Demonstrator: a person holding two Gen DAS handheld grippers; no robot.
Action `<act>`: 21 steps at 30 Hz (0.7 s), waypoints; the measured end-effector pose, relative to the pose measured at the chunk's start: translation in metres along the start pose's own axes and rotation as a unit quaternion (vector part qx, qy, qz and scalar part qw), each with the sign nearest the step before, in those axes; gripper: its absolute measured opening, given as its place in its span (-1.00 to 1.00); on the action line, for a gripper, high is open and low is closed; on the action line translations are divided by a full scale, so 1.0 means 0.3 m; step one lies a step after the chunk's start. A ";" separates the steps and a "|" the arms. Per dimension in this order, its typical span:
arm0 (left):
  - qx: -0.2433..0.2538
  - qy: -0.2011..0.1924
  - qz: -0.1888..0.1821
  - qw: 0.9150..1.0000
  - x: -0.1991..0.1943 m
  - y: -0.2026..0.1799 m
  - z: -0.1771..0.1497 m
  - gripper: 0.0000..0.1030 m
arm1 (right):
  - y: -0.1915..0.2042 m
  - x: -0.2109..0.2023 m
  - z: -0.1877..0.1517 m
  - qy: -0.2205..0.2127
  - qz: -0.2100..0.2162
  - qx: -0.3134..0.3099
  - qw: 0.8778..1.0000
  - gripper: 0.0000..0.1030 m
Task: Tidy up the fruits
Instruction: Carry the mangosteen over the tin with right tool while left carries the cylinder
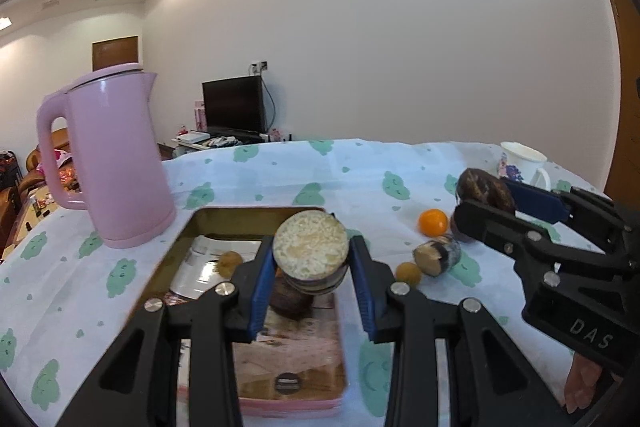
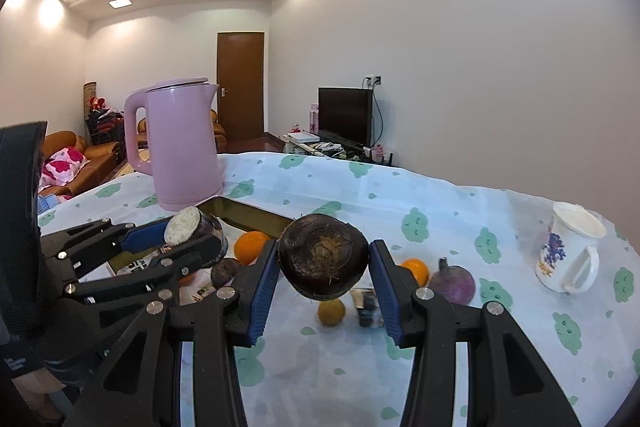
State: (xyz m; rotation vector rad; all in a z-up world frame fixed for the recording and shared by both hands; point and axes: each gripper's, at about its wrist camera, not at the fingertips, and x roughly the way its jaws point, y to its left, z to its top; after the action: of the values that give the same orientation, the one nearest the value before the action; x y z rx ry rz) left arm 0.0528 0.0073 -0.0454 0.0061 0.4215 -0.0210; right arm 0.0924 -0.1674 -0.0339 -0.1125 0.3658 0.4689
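My left gripper (image 1: 311,259) is shut on a sugarcane piece (image 1: 310,247), cut end toward the camera, held above the rectangular tin tray (image 1: 224,217). A dark round fruit (image 1: 290,301) and a small brown longan (image 1: 230,263) lie in the tray. My right gripper (image 2: 324,267) is shut on a dark brown round water chestnut (image 2: 324,259), held above the cloth. On the cloth lie an orange (image 1: 433,222), another sugarcane piece (image 1: 436,255), a small longan (image 1: 409,273) and a purple round fruit (image 2: 452,283). The left gripper also shows in the right wrist view (image 2: 188,239).
A pink electric kettle (image 1: 116,159) stands left of the tray. A white flowered mug (image 2: 570,251) stands at the right on the cloud-patterned tablecloth (image 2: 340,367). The table's far edge runs behind them, with a TV and sofa beyond.
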 end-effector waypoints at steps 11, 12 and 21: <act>-0.026 0.012 0.041 0.999 0.006 0.148 0.003 -0.26 | 0.101 0.050 0.032 0.003 0.029 -0.018 0.999 -0.07; -0.028 0.015 0.044 0.999 0.008 0.161 0.001 -0.26 | 0.108 0.053 0.032 0.004 0.031 -0.020 0.999 -0.07; -0.043 0.033 0.070 0.996 0.017 0.254 -0.003 -0.26 | 0.154 0.101 0.035 0.019 0.053 -0.025 0.998 -0.07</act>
State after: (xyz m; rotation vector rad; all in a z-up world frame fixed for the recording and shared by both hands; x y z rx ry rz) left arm 0.0586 0.0834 -0.0482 -0.0485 0.4875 0.1356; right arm 0.0995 -0.1117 -0.0363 -0.1511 0.3986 0.5807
